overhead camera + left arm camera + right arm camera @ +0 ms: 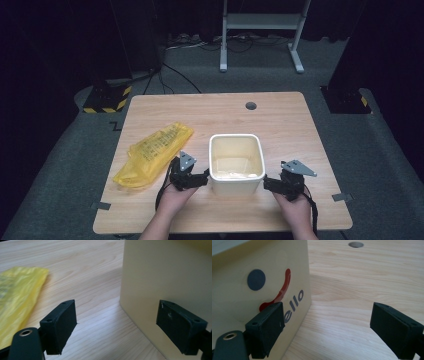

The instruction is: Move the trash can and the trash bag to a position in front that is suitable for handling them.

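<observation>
A cream, open-topped plastic bin [236, 162] stands upright on the wooden table [280, 125], near its front middle. My left gripper [202, 178] sits at the bin's left wall with its jaws open. In the left gripper view [120, 325] the right pad [180, 326] is right beside the bin wall [170, 277]. My right gripper [268, 183] is at the bin's right wall, also open. In the right gripper view [330, 327] the left pad [265, 330] lies in front of the bin's printed side [249, 290], which has a blue dot, a red curve and lettering.
A crumpled yellow plastic bag [152, 154] lies flat on the table left of the bin, close to my left gripper; it also appears in the left gripper view [17, 297]. A round cable hole [251, 106] is near the table's far edge. Bare wood lies to the right.
</observation>
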Demonstrator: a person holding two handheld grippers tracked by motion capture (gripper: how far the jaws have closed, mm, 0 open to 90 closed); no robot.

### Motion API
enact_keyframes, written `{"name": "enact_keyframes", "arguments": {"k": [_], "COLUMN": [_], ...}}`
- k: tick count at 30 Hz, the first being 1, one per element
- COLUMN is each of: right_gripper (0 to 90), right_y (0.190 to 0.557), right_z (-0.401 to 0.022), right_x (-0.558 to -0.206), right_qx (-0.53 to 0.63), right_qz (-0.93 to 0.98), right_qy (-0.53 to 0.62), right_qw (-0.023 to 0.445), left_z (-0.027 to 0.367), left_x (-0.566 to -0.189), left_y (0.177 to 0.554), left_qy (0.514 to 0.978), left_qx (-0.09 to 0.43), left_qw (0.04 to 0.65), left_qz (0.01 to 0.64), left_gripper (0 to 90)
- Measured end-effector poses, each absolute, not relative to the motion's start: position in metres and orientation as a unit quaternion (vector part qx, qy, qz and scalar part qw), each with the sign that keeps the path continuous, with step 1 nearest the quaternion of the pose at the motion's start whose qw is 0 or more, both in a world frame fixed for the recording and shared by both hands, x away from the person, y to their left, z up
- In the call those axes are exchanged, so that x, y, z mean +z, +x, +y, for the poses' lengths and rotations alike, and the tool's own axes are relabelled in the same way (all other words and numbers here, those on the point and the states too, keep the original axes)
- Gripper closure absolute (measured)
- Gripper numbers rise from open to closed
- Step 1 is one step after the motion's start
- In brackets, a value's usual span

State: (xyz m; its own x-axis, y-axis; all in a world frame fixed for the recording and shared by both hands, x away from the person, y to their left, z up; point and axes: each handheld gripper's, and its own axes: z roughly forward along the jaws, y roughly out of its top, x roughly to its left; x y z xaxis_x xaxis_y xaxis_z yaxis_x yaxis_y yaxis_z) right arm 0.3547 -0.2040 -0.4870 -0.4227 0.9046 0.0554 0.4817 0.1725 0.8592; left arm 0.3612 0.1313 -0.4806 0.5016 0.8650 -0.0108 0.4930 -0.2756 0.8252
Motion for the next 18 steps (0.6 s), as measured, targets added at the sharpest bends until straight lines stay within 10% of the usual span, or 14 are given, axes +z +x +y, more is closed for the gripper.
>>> {"name": "enact_keyframes", "arguments": {"k": [18], "right_gripper": [13.0], "right_y": [0.347], "right_z": [-0.27], "right_x": [-0.492], "right_qx": [0.428], "right_qz": [0.685], "right_qy": [0.523], "right_qw": [0.272], "left_z": [0.101], "left_x": [-0.481], "left_y": [0.368], "left_qy": [0.769], "left_qx": [0.227], "left_qw": [0.417], "left_qz": [0.428], "left_gripper": [14.0]}}
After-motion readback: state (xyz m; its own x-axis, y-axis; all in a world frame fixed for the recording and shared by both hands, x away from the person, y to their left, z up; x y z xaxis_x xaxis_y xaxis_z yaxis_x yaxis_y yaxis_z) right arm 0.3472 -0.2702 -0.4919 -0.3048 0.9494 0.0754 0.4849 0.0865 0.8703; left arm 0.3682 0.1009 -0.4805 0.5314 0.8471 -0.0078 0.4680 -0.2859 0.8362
